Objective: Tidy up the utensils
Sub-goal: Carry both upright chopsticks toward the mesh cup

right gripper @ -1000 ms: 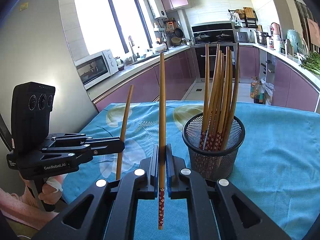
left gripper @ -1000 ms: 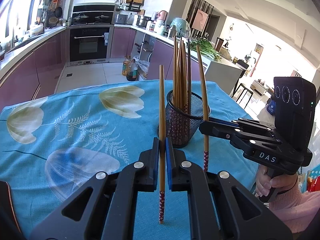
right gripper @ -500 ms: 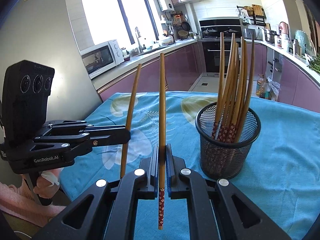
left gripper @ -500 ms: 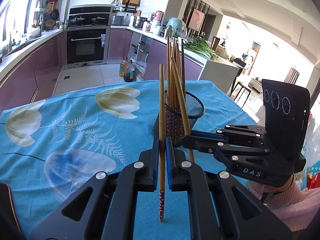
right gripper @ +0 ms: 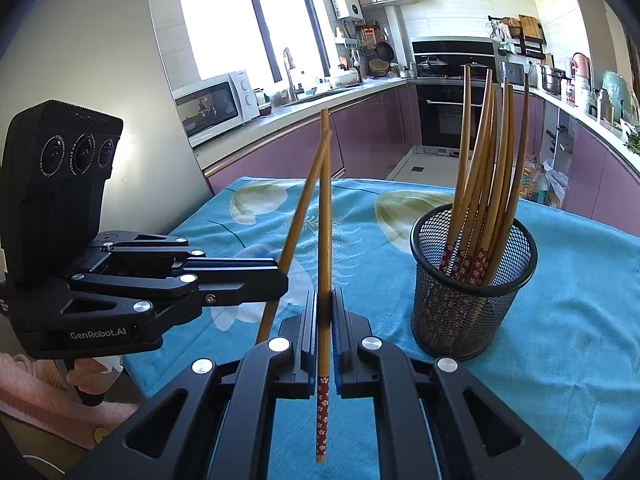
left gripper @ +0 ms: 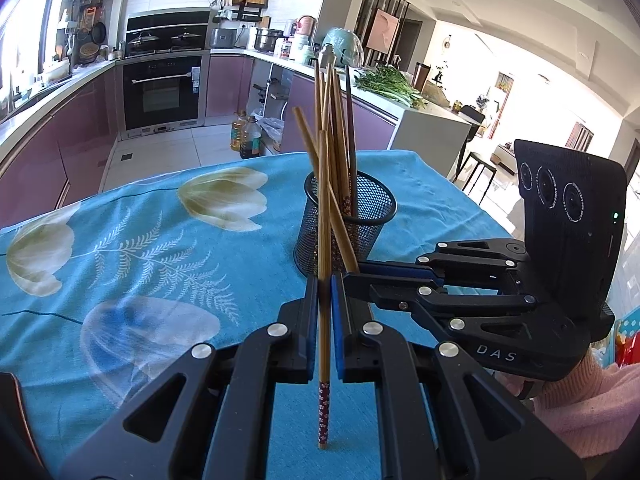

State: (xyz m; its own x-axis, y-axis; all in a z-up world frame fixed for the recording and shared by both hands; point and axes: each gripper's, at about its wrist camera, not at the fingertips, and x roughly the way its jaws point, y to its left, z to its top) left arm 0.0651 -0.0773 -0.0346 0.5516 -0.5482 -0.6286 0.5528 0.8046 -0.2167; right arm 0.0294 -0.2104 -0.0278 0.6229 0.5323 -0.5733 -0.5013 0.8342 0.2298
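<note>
Chopsticks: one (left gripper: 323, 264) pinched upright in the left gripper (left gripper: 325, 304), jaws pressed on its shaft at lower centre of the left wrist view; another (right gripper: 324, 264) pinched the same way in the right gripper (right gripper: 325, 320), lower centre of the right wrist view. The rest stand in the mesh cup (right gripper: 474, 280) at right of that view, on the blue floral tabletop (right gripper: 580, 300).

Risks, as judged: the two held sticks cross near their upper ends; a nudge could twist one in its jaws or knock it loose. Lowering at a slant could catch the cup's rim or the standing bundle and tip the cup.

Versus a second ago: grippers were well apart, sticks parallel; now they sit close, sticks crossing. The jaws' hold is unchanged.
</note>
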